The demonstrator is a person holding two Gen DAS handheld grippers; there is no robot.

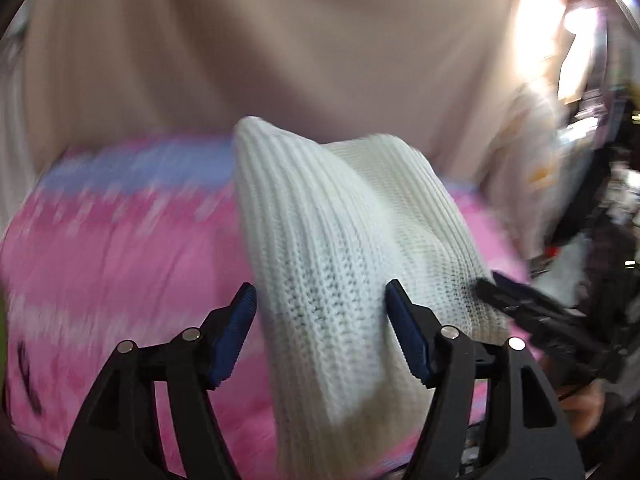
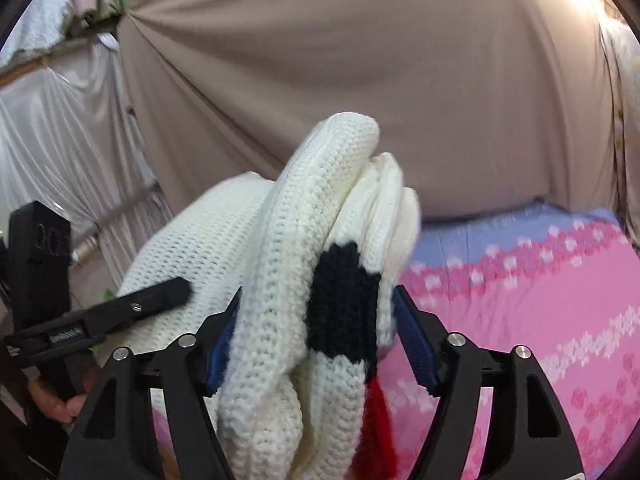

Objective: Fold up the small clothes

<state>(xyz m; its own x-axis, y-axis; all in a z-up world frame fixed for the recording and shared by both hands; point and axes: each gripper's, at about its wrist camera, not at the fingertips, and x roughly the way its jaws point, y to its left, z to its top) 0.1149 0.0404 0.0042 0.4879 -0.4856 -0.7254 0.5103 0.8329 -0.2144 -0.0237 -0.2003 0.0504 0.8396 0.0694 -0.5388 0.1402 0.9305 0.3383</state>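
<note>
A white ribbed knit sweater (image 1: 320,220) is bunched up over the pink bed cover. It runs between the blue pads of my left gripper (image 1: 320,320), whose jaws stand apart with a gap at the left pad. In the right wrist view the same sweater (image 2: 280,240) shows a black patch (image 2: 344,304) and a red patch (image 2: 376,432). Its thick folds fill my right gripper (image 2: 320,332), which is open, with the right pad clear of the knit. Each view also catches the other gripper beside the sweater: the right one (image 1: 532,308) and the left one (image 2: 120,312).
A pink flowered bed cover (image 2: 520,320) with a blue band lies under everything and fills the left view's left side (image 1: 120,260). A beige curtain (image 2: 360,60) hangs close behind the bed. A hand (image 2: 52,400) holds the left gripper's handle. Bright light and clutter (image 1: 580,80) are at the right.
</note>
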